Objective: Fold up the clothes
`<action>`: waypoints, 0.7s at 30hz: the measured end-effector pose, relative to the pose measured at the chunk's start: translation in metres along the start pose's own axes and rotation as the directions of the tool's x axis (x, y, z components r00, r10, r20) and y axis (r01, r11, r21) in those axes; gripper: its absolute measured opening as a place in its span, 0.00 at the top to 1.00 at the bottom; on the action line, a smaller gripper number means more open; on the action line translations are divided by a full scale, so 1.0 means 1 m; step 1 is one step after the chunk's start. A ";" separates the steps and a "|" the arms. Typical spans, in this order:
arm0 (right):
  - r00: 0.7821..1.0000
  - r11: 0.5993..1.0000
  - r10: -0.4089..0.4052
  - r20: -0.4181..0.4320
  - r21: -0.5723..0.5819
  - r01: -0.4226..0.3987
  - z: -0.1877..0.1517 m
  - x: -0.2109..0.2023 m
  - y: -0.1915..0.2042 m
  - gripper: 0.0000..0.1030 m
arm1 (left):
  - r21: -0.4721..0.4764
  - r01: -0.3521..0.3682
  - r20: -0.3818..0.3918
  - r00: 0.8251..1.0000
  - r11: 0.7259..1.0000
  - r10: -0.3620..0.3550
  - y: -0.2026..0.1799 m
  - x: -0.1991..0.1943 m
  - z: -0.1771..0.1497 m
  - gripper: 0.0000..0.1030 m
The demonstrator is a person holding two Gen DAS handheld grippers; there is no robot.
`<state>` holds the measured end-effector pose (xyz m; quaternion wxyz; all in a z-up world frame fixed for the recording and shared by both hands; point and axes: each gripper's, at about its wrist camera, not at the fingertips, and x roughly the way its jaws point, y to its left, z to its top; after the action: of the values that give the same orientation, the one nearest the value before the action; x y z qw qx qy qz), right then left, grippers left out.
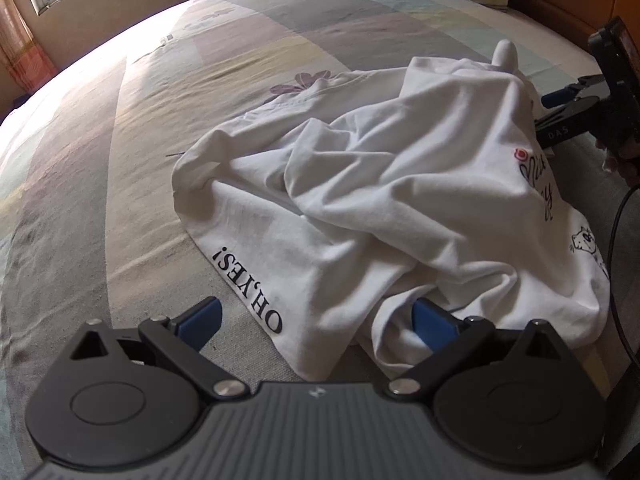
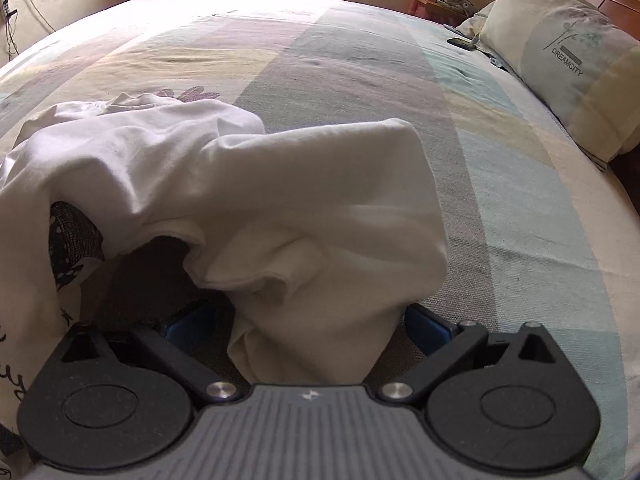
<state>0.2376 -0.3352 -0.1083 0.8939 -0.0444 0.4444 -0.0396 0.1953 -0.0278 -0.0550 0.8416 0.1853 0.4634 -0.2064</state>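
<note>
1. The white T-shirt (image 1: 360, 184) lies crumpled on the bed (image 1: 120, 160), bunched in thick folds with its "OH,YES!" print near the left gripper and one part lifted at the far right side
2. Risk, as a judgement: the cloth is several layers deep where both grippers sit, so a pinch could take more than one layer and drag the whole heap instead of one edge
3. Risk: if the two grippers pull on parts that do not belong to the same hem or seam, the shirt may twist rather than spread flat
4. Risk: cloth draped over the right gripper hides what lies between its fingers, so a grasp there would be partly blind
5. The left gripper (image 1: 316, 324) is low at the near edge of the shirt, fingers spread wide, cloth lying between them but not pinched
6. The right gripper (image 2: 308, 328) points across the bed toward the pillow (image 2: 568, 60), fingers also spread apart, with a fold of shirt hanging between them and over the body; nothing is clamped
</note>
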 end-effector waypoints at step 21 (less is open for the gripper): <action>1.000 0.998 0.021 0.022 0.058 -0.022 0.005 -0.039 -0.063 0.00 | -0.004 0.004 -0.001 1.000 1.000 -0.004 0.001 0.004 0.001 0.02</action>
<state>0.2161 -0.3938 -0.0677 0.8999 -0.0140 0.4339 -0.0426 0.1980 -0.0278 -0.0578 0.8413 0.1828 0.4647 -0.2070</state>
